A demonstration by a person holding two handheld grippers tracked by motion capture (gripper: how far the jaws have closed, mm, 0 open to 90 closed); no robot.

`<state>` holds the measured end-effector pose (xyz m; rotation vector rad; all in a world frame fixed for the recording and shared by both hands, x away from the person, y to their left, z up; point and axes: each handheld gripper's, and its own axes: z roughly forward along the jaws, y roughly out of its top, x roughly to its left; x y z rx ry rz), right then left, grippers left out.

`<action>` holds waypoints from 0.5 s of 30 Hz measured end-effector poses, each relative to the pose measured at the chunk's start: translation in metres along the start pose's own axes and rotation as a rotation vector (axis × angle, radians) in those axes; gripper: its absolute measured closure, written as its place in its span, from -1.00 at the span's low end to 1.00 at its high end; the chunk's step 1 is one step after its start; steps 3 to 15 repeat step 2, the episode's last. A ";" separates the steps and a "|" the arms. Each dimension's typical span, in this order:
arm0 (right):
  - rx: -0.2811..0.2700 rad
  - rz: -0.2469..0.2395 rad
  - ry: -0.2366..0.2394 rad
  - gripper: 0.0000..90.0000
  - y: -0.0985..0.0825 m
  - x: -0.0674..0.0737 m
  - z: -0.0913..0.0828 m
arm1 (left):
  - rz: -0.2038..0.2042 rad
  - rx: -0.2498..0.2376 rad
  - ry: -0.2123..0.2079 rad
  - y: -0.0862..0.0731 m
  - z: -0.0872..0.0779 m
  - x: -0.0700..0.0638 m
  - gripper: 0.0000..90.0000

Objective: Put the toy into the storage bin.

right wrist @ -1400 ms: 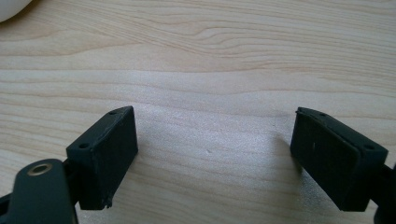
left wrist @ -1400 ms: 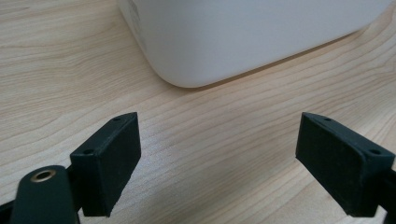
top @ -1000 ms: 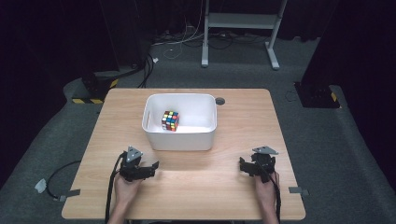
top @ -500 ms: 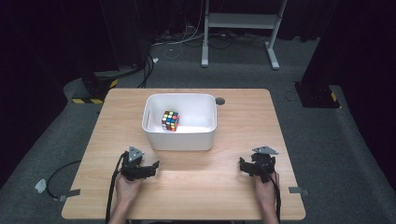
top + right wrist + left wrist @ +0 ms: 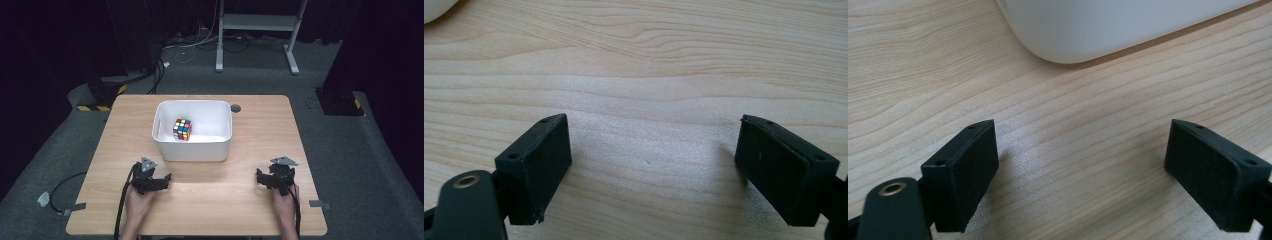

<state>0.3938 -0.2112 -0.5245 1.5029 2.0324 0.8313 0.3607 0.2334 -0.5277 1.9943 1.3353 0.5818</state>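
Observation:
A colourful puzzle cube point(image 5: 182, 129) lies inside a white bin point(image 5: 192, 149) at the middle of the wooden table point(image 5: 250, 130). My left gripper point(image 5: 159, 181) rests on the table just in front of the bin's left corner, open with nothing between its jaws. In the left gripper view the left gripper point(image 5: 1080, 167) faces the bin's rounded corner point(image 5: 1088, 25) over bare wood. My right gripper point(image 5: 264, 178) sits near the front right of the table, open and holding nothing. In the right gripper view the right gripper point(image 5: 654, 167) hangs over bare wood, with the bin's edge point(image 5: 434, 7) at top left.
A round cable hole point(image 5: 235, 108) sits in the table behind the bin's right side. A cable point(image 5: 60, 187) trails off the left edge to the carpet. Desk legs point(image 5: 256, 22) and cords stand on the floor behind.

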 end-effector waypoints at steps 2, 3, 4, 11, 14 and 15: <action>0.000 0.000 0.000 -0.68 0.000 0.000 0.000 | -0.001 0.000 0.000 0.000 0.000 0.000 -0.69; 0.000 0.000 0.000 -0.68 0.000 0.000 0.000 | -0.001 0.000 0.000 0.000 0.000 0.000 -0.69; 0.000 0.000 0.000 -0.68 0.000 0.000 0.000 | -0.001 0.000 0.000 0.000 0.000 0.000 -0.69; 0.000 0.000 0.000 -0.68 0.000 0.000 0.000 | -0.001 0.000 0.000 0.000 0.000 0.000 -0.69; 0.000 0.000 0.000 -0.68 0.000 0.000 0.000 | -0.001 0.000 0.000 0.000 0.000 0.000 -0.69; 0.000 0.000 0.000 -0.68 0.000 0.000 0.000 | -0.001 0.000 0.000 0.000 0.000 0.000 -0.69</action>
